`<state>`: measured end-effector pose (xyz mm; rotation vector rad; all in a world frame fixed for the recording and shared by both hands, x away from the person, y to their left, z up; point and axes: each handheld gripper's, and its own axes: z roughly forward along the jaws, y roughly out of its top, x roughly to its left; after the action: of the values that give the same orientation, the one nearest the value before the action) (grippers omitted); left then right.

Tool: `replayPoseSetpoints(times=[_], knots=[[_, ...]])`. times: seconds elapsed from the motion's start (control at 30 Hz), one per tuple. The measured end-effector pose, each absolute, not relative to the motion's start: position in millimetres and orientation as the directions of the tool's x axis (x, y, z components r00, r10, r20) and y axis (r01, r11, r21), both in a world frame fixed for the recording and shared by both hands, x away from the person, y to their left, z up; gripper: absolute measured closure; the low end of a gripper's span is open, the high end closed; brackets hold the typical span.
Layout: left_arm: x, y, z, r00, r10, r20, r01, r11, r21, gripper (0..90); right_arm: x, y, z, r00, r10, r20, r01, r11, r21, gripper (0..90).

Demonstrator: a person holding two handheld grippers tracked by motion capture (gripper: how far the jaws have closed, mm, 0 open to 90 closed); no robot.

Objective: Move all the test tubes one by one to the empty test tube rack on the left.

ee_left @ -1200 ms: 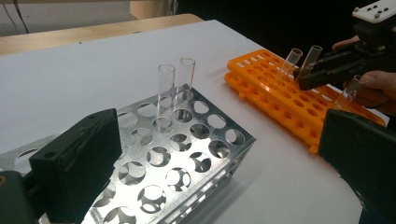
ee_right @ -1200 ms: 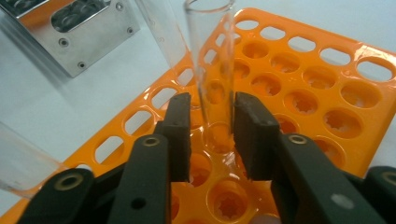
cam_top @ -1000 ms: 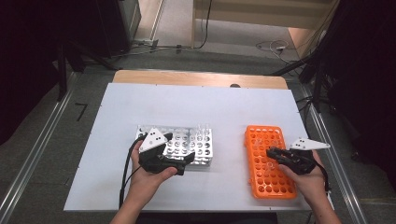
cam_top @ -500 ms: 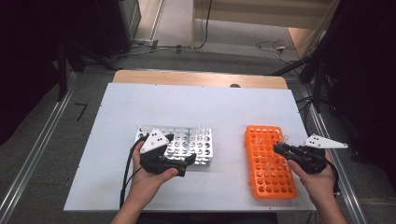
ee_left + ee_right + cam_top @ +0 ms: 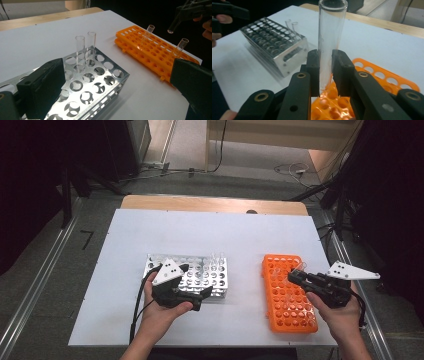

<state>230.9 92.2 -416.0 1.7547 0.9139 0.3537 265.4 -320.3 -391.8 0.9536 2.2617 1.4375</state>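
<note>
A light, smooth, breakable glass test tube [image 5: 329,37] is pinched near its lower end by the right gripper [image 5: 325,72] above the orange rack [image 5: 289,292] at the tabletop's right, while the left gripper's [image 5: 117,87] jaws are spread by the metal rack [image 5: 92,82]

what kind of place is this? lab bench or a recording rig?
Probably a data-collection rig staged as a lab bench: a white tabletop holding a perforated metal tube rack and an orange plastic tube rack, with loose cables on the bare floor behind.
</note>
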Motion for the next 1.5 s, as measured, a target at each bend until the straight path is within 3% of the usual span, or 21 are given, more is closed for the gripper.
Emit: replayPoseSetpoints(times=[0.53,1.5], knots=[[224,78,-409,0.702,0.687,-0.188,0.383,-0.143,0.913,0.2,248,-268,-392,-0.829,0.546,0.120,0.353,0.345,0.870,74.0],[205,46,-396,0.799,0.571,-0.190,0.336,-0.163,0.928,5.8,229,-209,-416,-0.894,0.426,0.139,0.341,0.447,0.827,74.1]])
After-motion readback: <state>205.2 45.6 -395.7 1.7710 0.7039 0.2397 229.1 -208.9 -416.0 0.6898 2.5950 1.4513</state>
